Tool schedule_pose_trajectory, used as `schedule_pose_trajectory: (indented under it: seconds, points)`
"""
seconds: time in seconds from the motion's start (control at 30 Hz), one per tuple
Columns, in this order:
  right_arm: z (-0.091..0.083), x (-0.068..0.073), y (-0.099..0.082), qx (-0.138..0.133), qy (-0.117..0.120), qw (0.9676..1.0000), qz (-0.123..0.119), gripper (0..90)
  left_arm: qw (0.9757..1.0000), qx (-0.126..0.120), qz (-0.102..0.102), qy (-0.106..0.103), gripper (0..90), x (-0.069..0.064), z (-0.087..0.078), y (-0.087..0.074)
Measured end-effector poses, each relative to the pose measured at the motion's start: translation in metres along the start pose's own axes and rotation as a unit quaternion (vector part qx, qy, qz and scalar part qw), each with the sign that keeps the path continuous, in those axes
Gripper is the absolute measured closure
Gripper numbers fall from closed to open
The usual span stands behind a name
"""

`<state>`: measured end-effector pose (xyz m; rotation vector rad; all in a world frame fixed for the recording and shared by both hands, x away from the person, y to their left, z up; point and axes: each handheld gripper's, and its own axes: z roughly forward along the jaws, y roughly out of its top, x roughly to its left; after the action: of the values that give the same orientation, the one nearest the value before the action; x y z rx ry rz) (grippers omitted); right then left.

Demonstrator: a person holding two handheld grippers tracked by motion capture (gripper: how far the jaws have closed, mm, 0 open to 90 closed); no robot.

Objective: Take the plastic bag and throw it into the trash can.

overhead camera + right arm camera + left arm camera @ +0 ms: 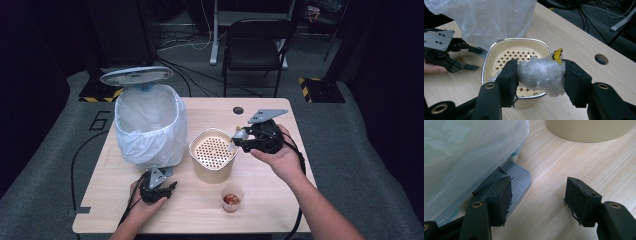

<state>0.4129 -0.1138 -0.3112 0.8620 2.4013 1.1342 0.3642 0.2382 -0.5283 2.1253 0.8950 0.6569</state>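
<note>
Pale wooden table (280,200) stands in a dark room, with a folding chair (255,45) on the grey floor beyond it. Landmark for everything is the beige strainer tub (212,155) at the table's middle. To its left stands a pedal bin (150,125) lined with a white bag, its lid (136,76) raised. Just in front of the tub sits 1 small cup (231,197) with reddish scraps in it.

The right gripper (539,75) hangs over the tub's right rim, pinching a crumpled wad of clear plastic (540,73) with a yellow bit at its top, both pads pressed into it. The wad is clear of the perforated insert, so the step in hand looks like carrying waste out of the tub toward the bin.

The left gripper (537,200) rests left of the tub and in front of the bin; its left jaw lies on the grey foot pedal (520,182), its jaws spread with nothing between them, which likely keeps the lid up.

Next, the right gripper needs to travel left across the tub, rise over the bag's rim, and only then release. The left one should stay pressed on the pedal meanwhile.
</note>
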Motion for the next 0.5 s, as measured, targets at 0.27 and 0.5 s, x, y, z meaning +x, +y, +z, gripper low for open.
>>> schedule_pose_trajectory:
  seconds: [0.27, 0.5]
  points:
    - [0.009, 0.011, 0.023, -0.003, 0.025, 0.9996, -0.014, 48.4, 1.0000, 0.000, 0.000, 0.000, 38.1, 0.000, 0.000, 0.000]
    - [0.008, 0.012, 0.041, -0.011, 0.024, 0.9995, -0.018, 48.5, 1.0000, 0.001, 0.002, 0.001, 38.1, 0.000, 0.000, 0.000]
